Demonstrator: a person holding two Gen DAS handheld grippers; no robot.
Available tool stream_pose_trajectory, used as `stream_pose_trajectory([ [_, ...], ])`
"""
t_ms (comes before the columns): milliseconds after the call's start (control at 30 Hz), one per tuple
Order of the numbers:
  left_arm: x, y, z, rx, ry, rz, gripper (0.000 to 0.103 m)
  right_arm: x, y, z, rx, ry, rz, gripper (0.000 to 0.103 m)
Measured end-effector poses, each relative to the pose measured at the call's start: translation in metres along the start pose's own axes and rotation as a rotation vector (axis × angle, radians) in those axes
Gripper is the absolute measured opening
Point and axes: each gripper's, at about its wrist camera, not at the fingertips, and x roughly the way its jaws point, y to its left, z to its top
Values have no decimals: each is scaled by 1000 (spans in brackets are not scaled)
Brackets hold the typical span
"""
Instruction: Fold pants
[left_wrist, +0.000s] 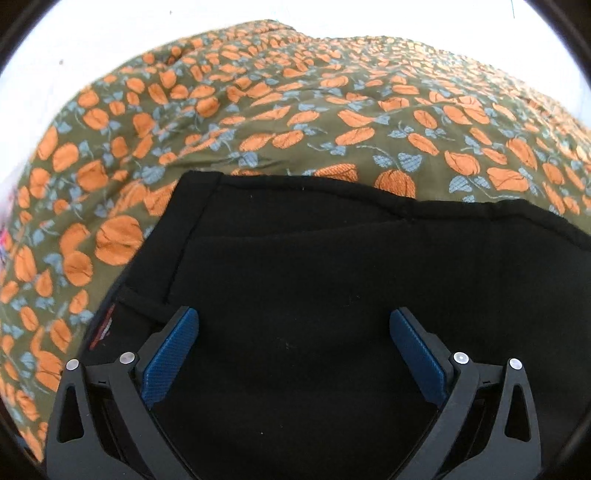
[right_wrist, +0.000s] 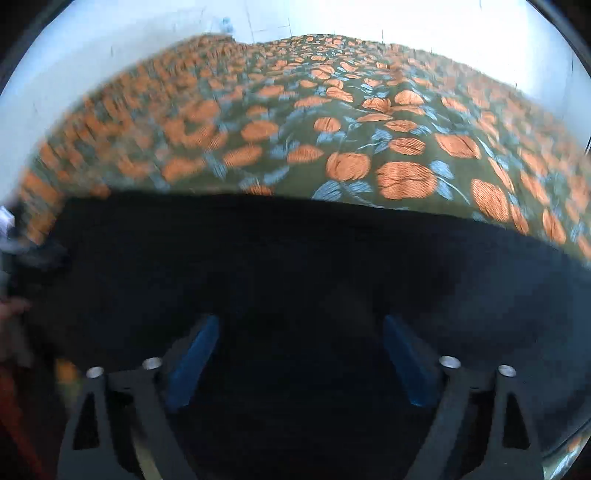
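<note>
The black pants (left_wrist: 332, 288) lie flat on a bedspread (left_wrist: 258, 122) of olive cloth printed with orange pumpkins and blue leaves. In the left wrist view the left gripper (left_wrist: 294, 325) hangs over the pants with its jaws spread wide and nothing between the blue pads (left_wrist: 171, 354). The pants' far edge runs across the view just ahead of the fingers, with a seam line and a layered fold near its left corner; past that edge the bedspread stretches well away to a pale wall (left_wrist: 110, 33). A small red-and-white label (left_wrist: 103, 328) shows at the pants' left edge, too blurred to read. In the right wrist view, which is smeared, the right gripper (right_wrist: 301, 328) is also spread wide over the dark cloth (right_wrist: 295, 258), holding nothing. The pants' far edge crosses the whole view, with open bedspread (right_wrist: 369, 129) beyond it up to the wall (right_wrist: 92, 44). No writing can be read.
</note>
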Motion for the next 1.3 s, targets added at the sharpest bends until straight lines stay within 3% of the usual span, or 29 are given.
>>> stream_pose_trajectory([
  [267, 0, -5, 0, 5, 1, 3, 103, -7, -4, -11, 36, -48, 46, 103],
  [833, -1, -5, -1, 5, 1, 3, 103, -1, 4, -9, 9, -44, -16, 103],
  [1300, -1, -5, -1, 5, 1, 4, 103, -2, 1, -7, 30, -41, 16, 103],
])
